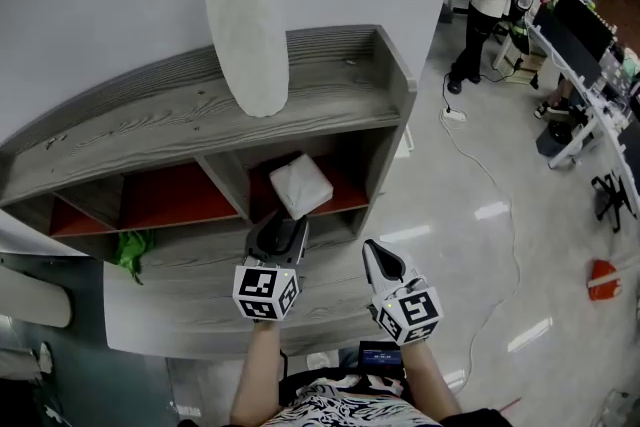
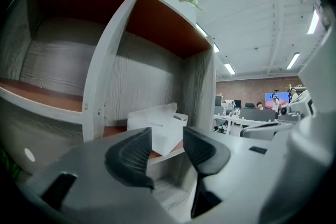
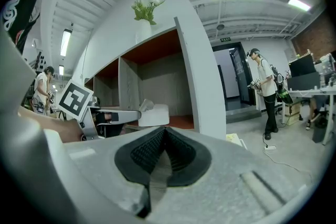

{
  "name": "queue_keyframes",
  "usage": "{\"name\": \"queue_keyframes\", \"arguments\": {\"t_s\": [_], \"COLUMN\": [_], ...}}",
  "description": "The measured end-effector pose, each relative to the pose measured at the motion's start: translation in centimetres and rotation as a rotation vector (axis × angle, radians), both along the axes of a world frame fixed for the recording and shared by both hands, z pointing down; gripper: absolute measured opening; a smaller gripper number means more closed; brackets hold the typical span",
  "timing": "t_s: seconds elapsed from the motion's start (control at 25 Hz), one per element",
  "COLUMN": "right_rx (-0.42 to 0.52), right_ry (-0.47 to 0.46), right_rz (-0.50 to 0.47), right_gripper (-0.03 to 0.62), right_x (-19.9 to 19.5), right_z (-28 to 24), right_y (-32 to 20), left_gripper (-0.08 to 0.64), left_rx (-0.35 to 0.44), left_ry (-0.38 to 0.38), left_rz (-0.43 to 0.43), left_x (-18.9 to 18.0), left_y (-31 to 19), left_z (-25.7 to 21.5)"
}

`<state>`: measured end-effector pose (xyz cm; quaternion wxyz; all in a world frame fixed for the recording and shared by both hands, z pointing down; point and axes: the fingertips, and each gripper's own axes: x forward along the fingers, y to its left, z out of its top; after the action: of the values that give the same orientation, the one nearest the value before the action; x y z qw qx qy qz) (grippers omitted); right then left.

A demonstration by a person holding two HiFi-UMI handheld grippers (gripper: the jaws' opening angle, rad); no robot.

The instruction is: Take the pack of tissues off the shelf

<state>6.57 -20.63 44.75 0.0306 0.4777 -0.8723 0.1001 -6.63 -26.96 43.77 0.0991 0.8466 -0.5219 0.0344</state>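
The pack of tissues [image 1: 300, 187] lies tilted in the right-hand compartment of the grey shelf [image 1: 150, 115], on its red floor near the front edge, between the divider and the side wall. The left gripper [image 1: 285, 227] sits just before it, jaws apart and not touching the pack. The right gripper [image 1: 378, 255] hangs beside it, jaws together on nothing. A white vase [image 1: 248, 25] stands on top; a white cable [image 1: 480, 165] crosses the floor to the right.

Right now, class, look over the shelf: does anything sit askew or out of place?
The pack of tissues sits crooked in the right compartment of the shelf, turned corner-first, and one corner appears to overhang the front edge. Nothing else stands out.
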Motion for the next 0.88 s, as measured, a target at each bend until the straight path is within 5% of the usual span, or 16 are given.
{"name": "queue_keyframes", "arguments": {"t_s": [0.48,0.88], "right_rx": [-0.013,-0.032], "right_ry": [-0.008,-0.016], "right_rz": [0.005,0.016], "right_gripper": [0.005,0.005], "right_x": [0.6,0.9], "right_z": [0.4,1.0], "right_y": [-2.0,-2.7], "left_gripper": [0.215,0.188], "left_rx": [-0.051,-0.095], "left_ry": [-0.123,-0.100], "left_rz": [-0.039,-0.043], "left_x": [0.1,-0.1], "left_y": [-2.5,-3.0], "left_z": [1.3,1.8]}}
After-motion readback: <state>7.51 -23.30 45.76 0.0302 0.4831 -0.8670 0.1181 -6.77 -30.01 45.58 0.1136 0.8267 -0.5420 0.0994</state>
